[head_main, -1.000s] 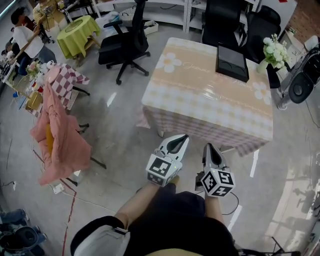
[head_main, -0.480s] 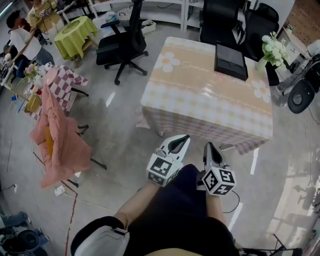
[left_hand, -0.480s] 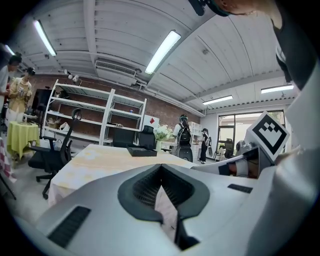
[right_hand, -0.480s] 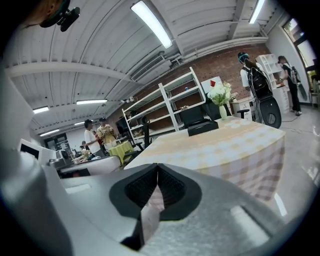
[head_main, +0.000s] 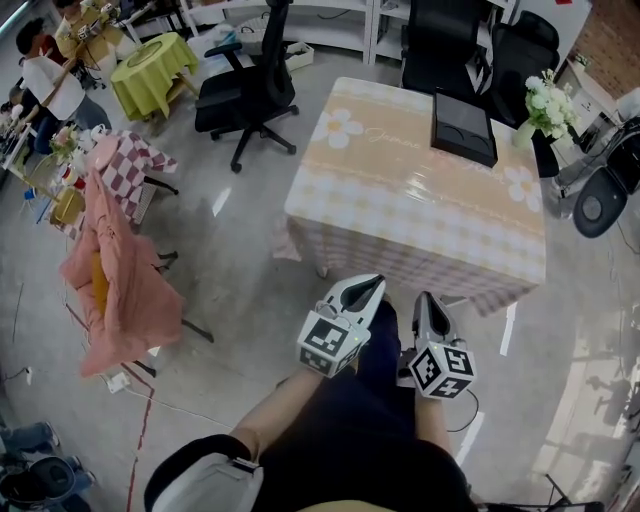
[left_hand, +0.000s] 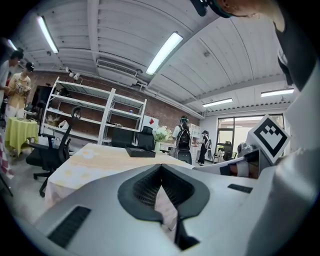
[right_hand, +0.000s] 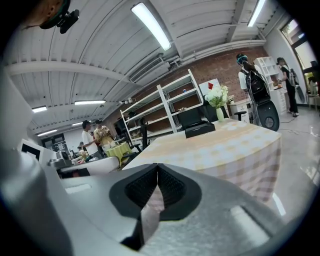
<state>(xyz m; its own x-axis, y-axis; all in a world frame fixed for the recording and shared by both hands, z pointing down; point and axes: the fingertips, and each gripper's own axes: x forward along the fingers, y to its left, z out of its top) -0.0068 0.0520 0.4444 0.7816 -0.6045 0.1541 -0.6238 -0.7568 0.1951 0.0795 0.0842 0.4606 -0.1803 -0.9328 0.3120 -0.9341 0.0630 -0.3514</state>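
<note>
Left gripper (head_main: 368, 284): clenched, empty.
Right gripper (head_main: 424, 297): clenched, empty.
Table (head_main: 420, 210): at 12 o'clock of both, apart, long edge lying crosswise.

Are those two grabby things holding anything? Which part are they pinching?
Nothing is held. The left hand-held gripper and the right hand-held gripper both have their jaws closed together on nothing, in the air in front of the table.

On the counter (head_main: 400, 200) I see a box (head_main: 462, 125) at the far edge, flowers (head_main: 547, 100) at the far right corner; a chair (head_main: 250, 85) stands off its left edge.
</note>
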